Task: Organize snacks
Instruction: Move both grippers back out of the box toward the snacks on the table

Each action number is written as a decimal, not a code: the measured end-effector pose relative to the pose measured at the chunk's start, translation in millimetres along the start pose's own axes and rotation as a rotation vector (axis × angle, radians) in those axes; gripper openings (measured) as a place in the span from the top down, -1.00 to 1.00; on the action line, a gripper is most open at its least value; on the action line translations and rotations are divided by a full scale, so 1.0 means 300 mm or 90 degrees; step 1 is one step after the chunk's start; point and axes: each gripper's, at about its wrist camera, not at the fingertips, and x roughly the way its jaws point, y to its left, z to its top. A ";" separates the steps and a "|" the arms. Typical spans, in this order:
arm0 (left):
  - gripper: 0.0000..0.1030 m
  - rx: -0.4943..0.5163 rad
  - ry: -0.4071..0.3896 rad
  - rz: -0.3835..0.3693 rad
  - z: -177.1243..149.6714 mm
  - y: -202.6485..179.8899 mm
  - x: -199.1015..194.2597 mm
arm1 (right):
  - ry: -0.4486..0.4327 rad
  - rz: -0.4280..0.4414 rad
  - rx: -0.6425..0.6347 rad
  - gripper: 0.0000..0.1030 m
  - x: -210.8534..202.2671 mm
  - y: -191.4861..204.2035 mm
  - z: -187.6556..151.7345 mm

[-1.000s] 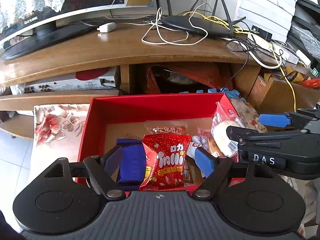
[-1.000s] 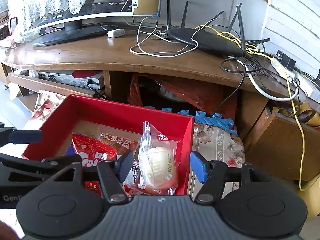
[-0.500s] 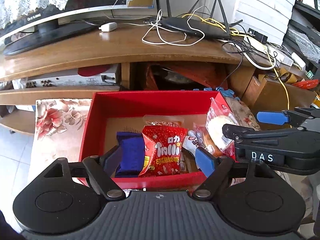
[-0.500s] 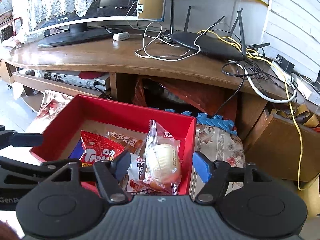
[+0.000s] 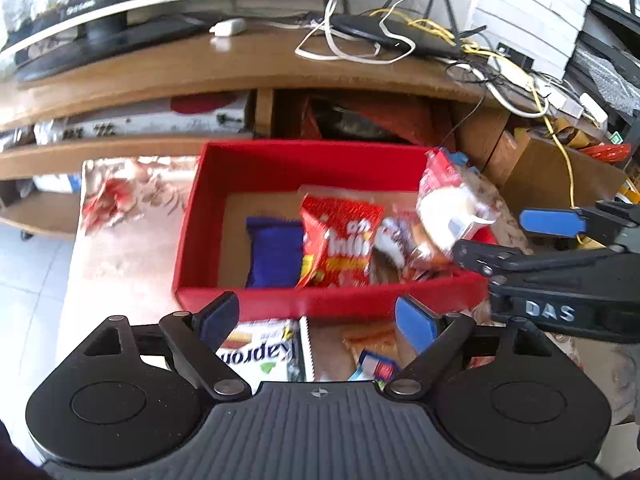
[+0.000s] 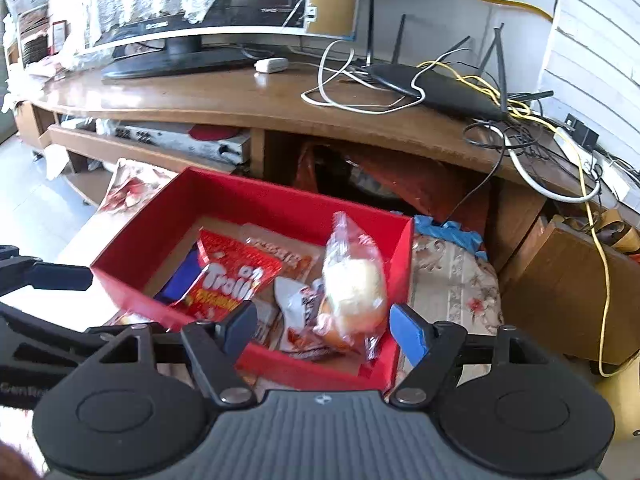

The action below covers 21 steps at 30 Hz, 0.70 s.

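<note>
Left wrist view: the red box (image 5: 248,304) sits on a floral cloth (image 5: 120,240) in front of a wooden TV stand (image 5: 200,68), and it holds the snacks already sorted: a blue packet (image 5: 274,252) at the left, a red snack bag (image 5: 340,240) leaning in the middle, a white-and-brown wrapper (image 5: 390,246) beside it, and a clear bread bag (image 5: 448,204) propped against the right wall. Outside the box, just before its near wall, lie a white packet (image 5: 264,354) and an orange packet (image 5: 372,342); these appear to be the items left to load. The left gripper (image 5: 316,316) hovers over them with its jaws spread and nothing between them. The right gripper (image 6: 322,326) hangs over the near right corner of the box, jaws likewise released and empty; the bread bag stands beyond the fingers, apparently not touched. For the next pick, lower the left gripper squarely over the white packet, straddle its narrow dimension, and close on the body rather than a loose edge seal. Place it in the bare floor area at the box's back left, clear of the leaning red bag. Motion blur limits detail on the orange packet.
</note>
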 end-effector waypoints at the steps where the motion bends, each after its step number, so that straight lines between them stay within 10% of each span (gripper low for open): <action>1: -0.74 -0.007 0.005 0.001 -0.005 0.010 0.003 | 0.002 0.004 -0.002 -0.58 -0.005 0.006 -0.006; 21: -0.77 -0.095 0.116 0.022 -0.039 0.119 0.198 | 0.027 0.040 0.007 -0.62 -0.031 0.020 -0.063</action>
